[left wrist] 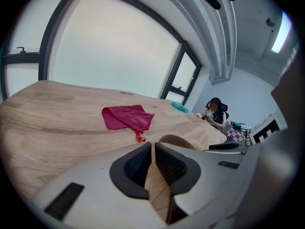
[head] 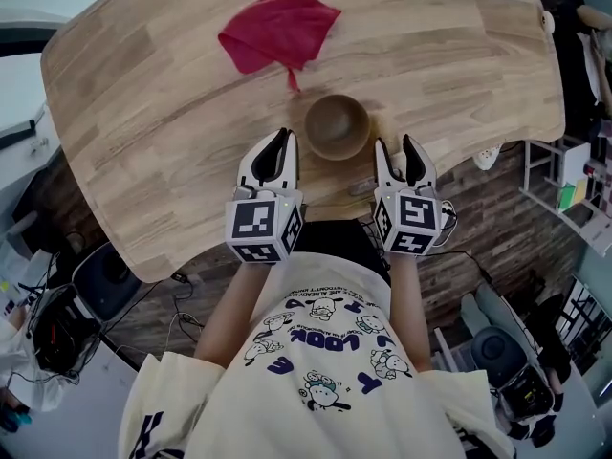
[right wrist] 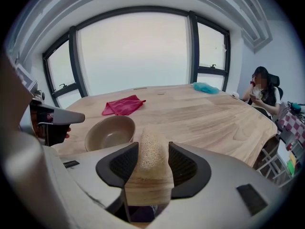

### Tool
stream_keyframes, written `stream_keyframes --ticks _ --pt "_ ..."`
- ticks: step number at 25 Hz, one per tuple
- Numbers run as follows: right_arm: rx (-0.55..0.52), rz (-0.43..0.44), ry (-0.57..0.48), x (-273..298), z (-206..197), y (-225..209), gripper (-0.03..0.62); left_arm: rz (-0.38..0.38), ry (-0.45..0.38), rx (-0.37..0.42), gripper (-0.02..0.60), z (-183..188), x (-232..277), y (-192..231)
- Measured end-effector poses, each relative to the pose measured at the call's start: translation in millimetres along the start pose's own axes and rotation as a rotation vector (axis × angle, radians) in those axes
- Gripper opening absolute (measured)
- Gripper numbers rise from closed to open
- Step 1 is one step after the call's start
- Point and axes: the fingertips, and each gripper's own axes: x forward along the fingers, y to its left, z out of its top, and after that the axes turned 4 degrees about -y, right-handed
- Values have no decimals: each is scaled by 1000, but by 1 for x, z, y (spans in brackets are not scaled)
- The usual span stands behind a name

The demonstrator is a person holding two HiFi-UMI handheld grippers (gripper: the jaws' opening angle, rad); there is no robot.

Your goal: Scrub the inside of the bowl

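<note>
Legible text appears on one item only: the cream T-shirt (head: 325, 352) in the head view, at the near edge of the scene.

- Chest print: the word "LOOK" in purple capitals, seen upside down from this camera.
- Surrounding print: single purple capitals scattered among small cartoon figures. An "E" lies to the left of the word and a "K" to its right. The remainder cannot be read.
- Left sleeve: large purple lettering, cut off by the frame edge and illegible.

The left marker cube (head: 264, 228) and right marker cube (head: 409, 224) carry black-and-white square code patterns without letters or numerals.

Packaging on the shelf (head: 574, 185) at the far right is too small to read.
</note>
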Motion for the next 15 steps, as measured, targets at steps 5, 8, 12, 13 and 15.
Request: stream_keyframes --ticks 5,8,12,13,15 --pt "-10 32 8 5 1 -5 173 13 7 -7 49 -2 5 -6" --pt "-35 62 20 7 1 -2 173 14 16 -11 49 -5 7 -7" --pt "-79 83 37 12 -3 1 173 24 22 -15 49 -7 9 -7" --pt "-84 85 40 12 -4 2 173 27 23 -18 49 -7 9 -7" --pt "-86 87 41 14 -6 3 173 32 24 -24 49 -8 9 -6"
